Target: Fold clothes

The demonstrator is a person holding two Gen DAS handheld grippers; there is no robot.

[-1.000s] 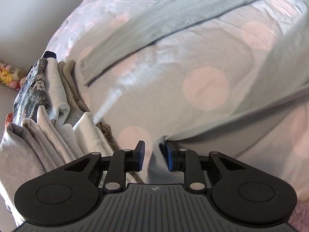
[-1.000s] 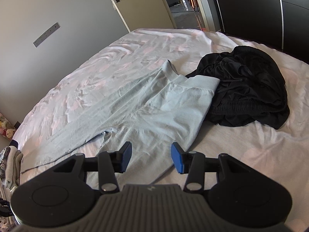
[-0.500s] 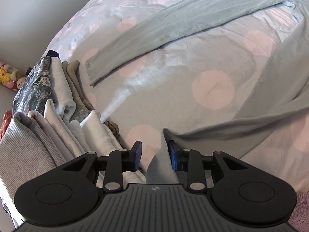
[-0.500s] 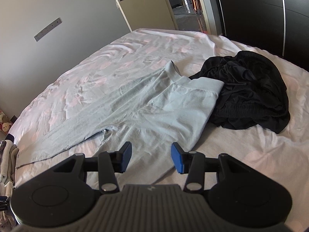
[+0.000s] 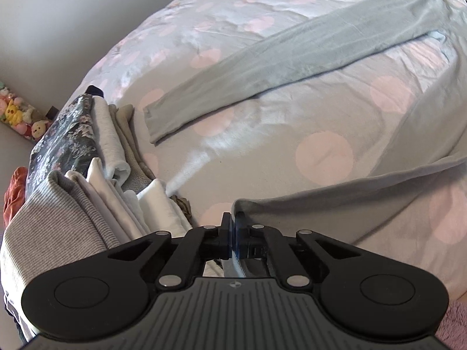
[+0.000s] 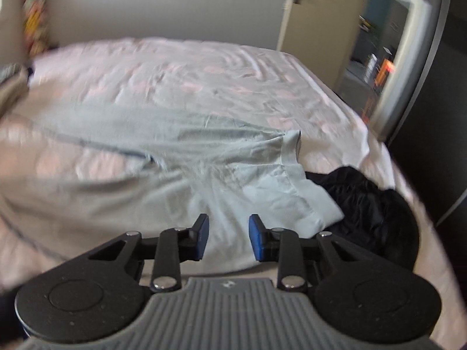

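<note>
Now leggings (image 5: 335,201) hem pinched between left jaws.

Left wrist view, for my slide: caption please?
Left tongs shut on the pale green leggings' cuff, folded clothes stack alongside.

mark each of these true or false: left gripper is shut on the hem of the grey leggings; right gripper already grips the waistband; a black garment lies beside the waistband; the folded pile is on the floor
1. The left gripper is shut on a leg hem of the grey leggings. True.
2. The right gripper grips the waistband. False: its jaws are closing, with a clear gap and nothing pinched.
3. A black garment lies beside the waistband. True.
4. The folded pile sits on the floor. False: it rests on the bed, left of the leggings.
</note>
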